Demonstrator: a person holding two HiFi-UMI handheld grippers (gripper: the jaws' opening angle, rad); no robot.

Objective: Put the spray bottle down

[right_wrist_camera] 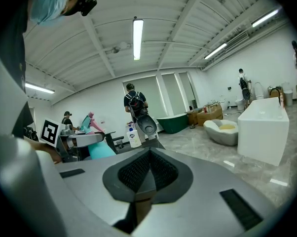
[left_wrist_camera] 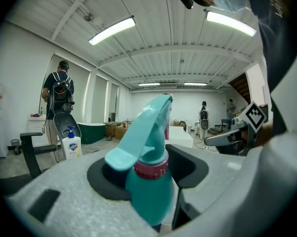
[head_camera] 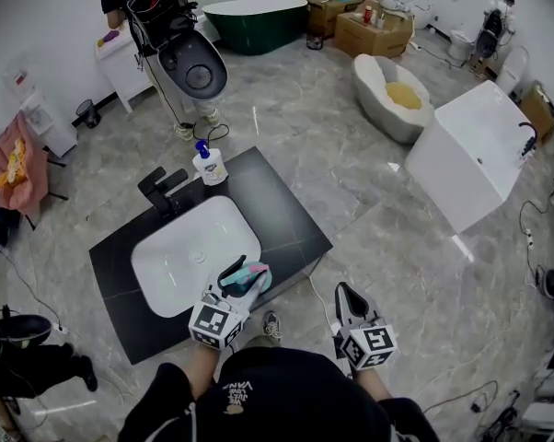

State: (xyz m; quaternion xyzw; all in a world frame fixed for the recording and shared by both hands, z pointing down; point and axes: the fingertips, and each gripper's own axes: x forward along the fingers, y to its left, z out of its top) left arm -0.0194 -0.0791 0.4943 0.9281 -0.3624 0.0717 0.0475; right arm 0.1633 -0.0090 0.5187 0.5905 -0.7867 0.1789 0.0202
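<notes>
I could not read the small label on the hand soap bottle (head_camera: pixel 209 166), well past my left claw (head_camera: pixel 241 281). That claw squeezed a teal spray bottle (left_wrist_camera: pixel 147 196) with a pink collar, over the white sink's (head_camera: pixel 167 274) near corner. My right claw (head_camera: pixel 346 296) was pinched together, holding nothing.

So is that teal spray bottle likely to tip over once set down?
Probably a bit tippy: the spray bottle looks narrow with a large trigger head on top. Its smooth plastic body may be slippery, though hardly fragile.
</notes>
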